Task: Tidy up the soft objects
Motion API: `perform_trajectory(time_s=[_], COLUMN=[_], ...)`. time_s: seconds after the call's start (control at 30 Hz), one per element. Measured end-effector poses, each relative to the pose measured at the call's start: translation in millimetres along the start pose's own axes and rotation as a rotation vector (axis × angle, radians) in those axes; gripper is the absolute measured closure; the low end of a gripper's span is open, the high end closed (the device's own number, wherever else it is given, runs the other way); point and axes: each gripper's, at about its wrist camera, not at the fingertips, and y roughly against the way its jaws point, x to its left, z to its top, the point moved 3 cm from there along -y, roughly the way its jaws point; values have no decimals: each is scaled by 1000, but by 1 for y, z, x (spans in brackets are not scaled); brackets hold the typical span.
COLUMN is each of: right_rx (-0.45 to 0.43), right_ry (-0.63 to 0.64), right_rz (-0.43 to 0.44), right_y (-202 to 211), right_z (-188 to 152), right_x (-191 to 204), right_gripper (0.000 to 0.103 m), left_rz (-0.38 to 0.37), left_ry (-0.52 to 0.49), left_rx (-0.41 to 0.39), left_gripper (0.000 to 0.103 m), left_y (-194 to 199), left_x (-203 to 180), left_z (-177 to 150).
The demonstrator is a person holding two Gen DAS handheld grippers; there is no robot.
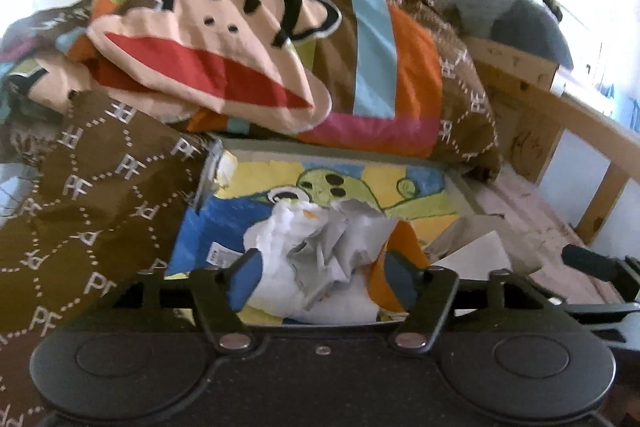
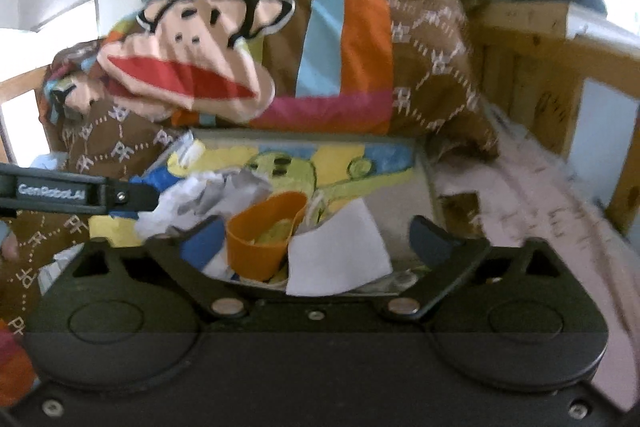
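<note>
1. Monkey-face pillow [image 1: 212,55] lies beyond both claws, propped on the striped quilt [image 1: 372,39] behind the open box [image 1: 466,189].
2. Nearest, the left gripper [image 1: 320,267] stands open over crumpled paper [image 1: 320,243], pinching nothing; the right gripper [image 2: 320,239] gapes wide over an orange cup [image 2: 264,235], also empty.
3. Farther off, the pillow's long axis runs across the view (mouth end lower right). It sits up and left of both claws, so the left looks nearer.
</note>
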Motion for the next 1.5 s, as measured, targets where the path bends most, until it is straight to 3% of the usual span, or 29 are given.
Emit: perform_trajectory(time_s=[0.23, 0.6, 0.9, 1.07, 1.5], right_rx=[-58, -75, -69, -66, -7], right_ry=[-37, -102, -156, -167, -120], right_rz=[-24, -72, -87, -53, -17], right_y=[54, 158, 232, 262, 293], right_z=[13, 11, -22, -33, -36], right_x=[0, 18, 39, 51, 76], right_gripper=[0, 0, 0, 0, 0], left_rz=[1, 34, 47, 69, 105], left_ry=[31, 0, -20, -35, -23], left_rx=[-92, -206, -215, -211, -195], left_gripper=[15, 4, 2, 1, 1], left_y=[60, 158, 214, 237, 277], left_x=[5, 13, 26, 30, 31], left_z=[-5, -23, -58, -76, -104])
